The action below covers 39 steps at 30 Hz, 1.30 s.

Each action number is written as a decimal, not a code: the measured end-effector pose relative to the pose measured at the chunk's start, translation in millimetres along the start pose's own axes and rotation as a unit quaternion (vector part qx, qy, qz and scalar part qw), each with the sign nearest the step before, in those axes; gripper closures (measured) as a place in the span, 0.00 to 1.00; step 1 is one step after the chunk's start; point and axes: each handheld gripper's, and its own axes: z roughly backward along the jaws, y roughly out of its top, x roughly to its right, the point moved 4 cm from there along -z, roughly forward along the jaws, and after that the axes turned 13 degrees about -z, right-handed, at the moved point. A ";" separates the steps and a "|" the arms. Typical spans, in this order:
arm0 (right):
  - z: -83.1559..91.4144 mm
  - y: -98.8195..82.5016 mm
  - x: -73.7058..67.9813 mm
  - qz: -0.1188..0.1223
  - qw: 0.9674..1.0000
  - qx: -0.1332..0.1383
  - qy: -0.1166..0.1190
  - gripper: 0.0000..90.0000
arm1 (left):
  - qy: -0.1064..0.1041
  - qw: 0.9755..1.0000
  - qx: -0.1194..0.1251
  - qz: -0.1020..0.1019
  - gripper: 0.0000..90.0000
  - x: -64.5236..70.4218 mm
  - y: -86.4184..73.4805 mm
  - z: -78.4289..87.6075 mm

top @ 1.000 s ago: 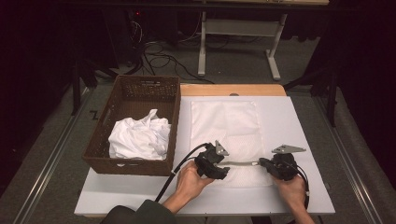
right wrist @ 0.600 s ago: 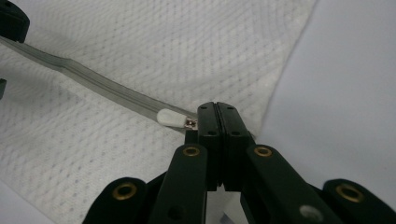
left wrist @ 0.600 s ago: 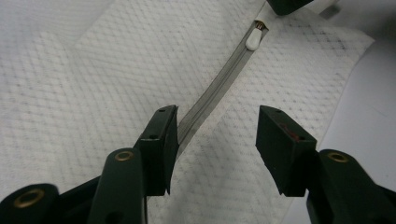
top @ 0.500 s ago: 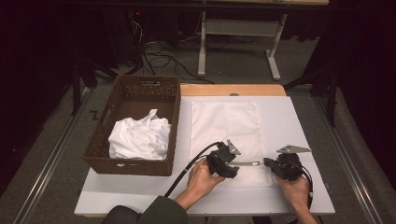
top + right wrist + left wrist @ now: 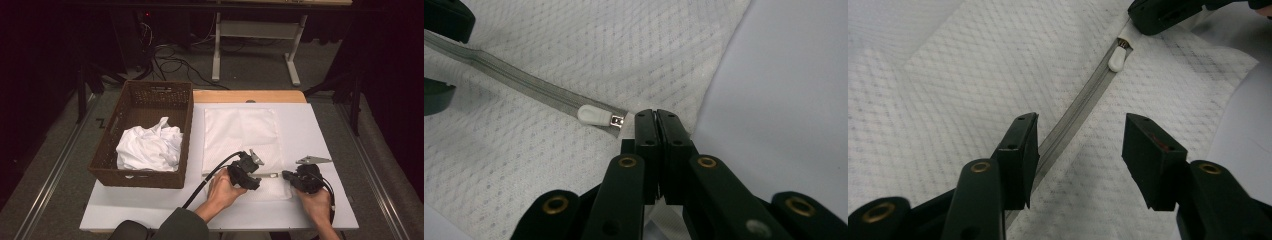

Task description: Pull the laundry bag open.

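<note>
My right claw (image 5: 655, 116) is clamped on the end of the zipper (image 5: 1075, 107), just past the white pull tab (image 5: 593, 114). The white mesh pouch (image 5: 240, 131) lies flat on the desk (image 5: 320, 130). Left claw (image 5: 1075, 150) stands apart, straddling the zipper; I'd slide up, pinch the tab squarely, then pull along the track.

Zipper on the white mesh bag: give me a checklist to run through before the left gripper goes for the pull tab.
1. Right gripper shut at the zipper's end: ok. Whether fabric is pinched: cannot tell.
2. Left gripper jaws open: ok.
3. Zipper tape runs between the left jaws: ok.
4. Pull tab lies free, nothing on it: ok.
5. Left jaws at the pull tab: not ok, they sit farther back along the tape.
6. White mesh bag flat on the table: ok.
</note>
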 end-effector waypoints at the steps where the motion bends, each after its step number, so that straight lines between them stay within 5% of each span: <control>1: 0.0 0.0 0.0 0.000 1.000 0.000 0.000 0.99 | -0.001 1.000 -0.001 0.000 0.54 0.3 0.8 -1.8; 23: -2.2 -1.1 0.3 -0.008 1.000 0.000 0.003 1.00 | -0.035 0.999 0.011 0.007 0.71 7.1 23.6 -45.2; 39: -2.3 -0.7 1.5 -0.018 1.000 -0.003 0.009 1.00 | -0.059 0.998 0.020 0.013 0.85 8.6 30.0 -51.9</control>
